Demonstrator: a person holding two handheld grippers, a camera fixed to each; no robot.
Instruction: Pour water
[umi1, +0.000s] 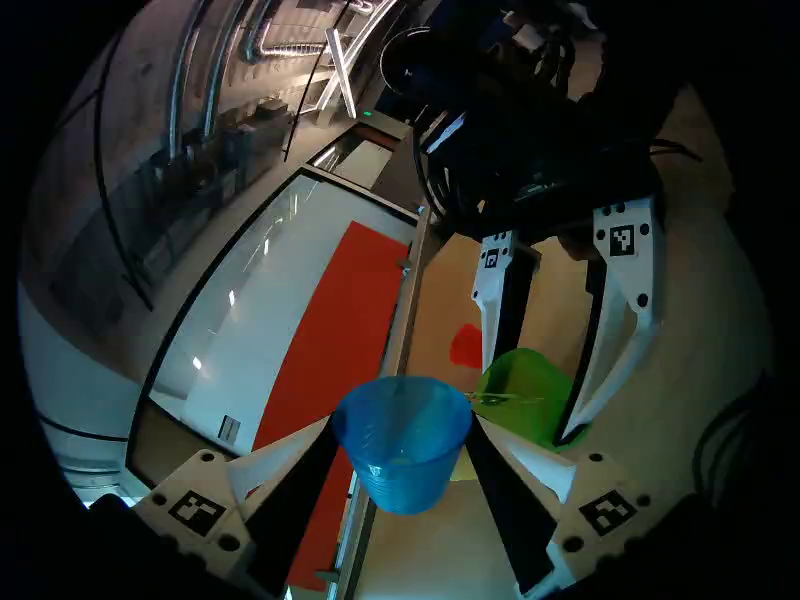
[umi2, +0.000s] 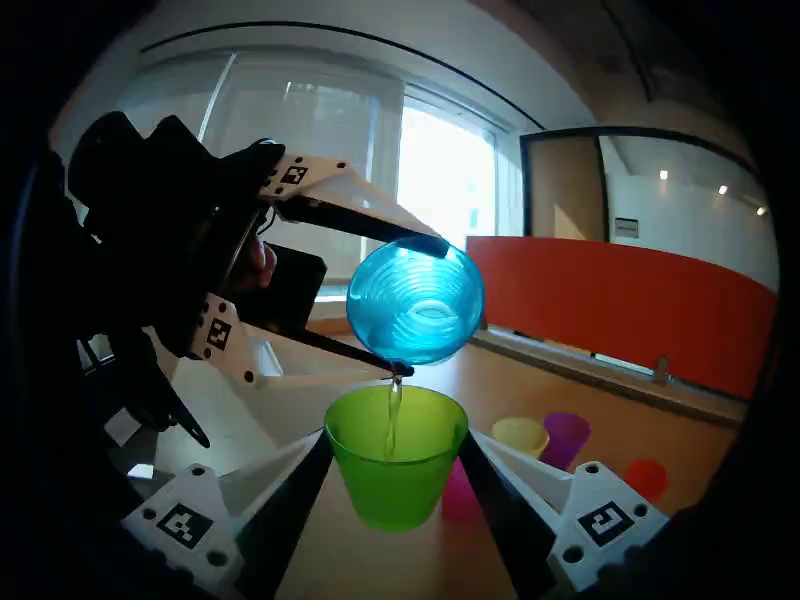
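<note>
My left gripper (umi1: 402, 432) is shut on a blue ribbed plastic cup (umi1: 405, 460). In the right gripper view the blue cup (umi2: 415, 300) is tipped over on its side, held between the left gripper's (umi2: 420, 308) white fingers (umi2: 350, 195). From its lower rim a thin stream of water (umi2: 392, 415) falls into a green cup (umi2: 397, 470). My right gripper (umi2: 397, 448) is shut on that green cup, which stands upright just below the blue one. In the left gripper view the green cup (umi1: 530, 385) sits between the right gripper's (umi1: 528, 402) fingers (umi1: 625, 300).
Several small cups stand on the wooden table (umi2: 520, 380) behind the green one: yellow (umi2: 520, 435), purple (umi2: 567, 435), pink (umi2: 458, 497) and orange (umi2: 646, 478). An orange partition (umi2: 640, 300) and bright windows (umi2: 450, 180) lie beyond. A red cup (umi1: 465, 345) shows on the table.
</note>
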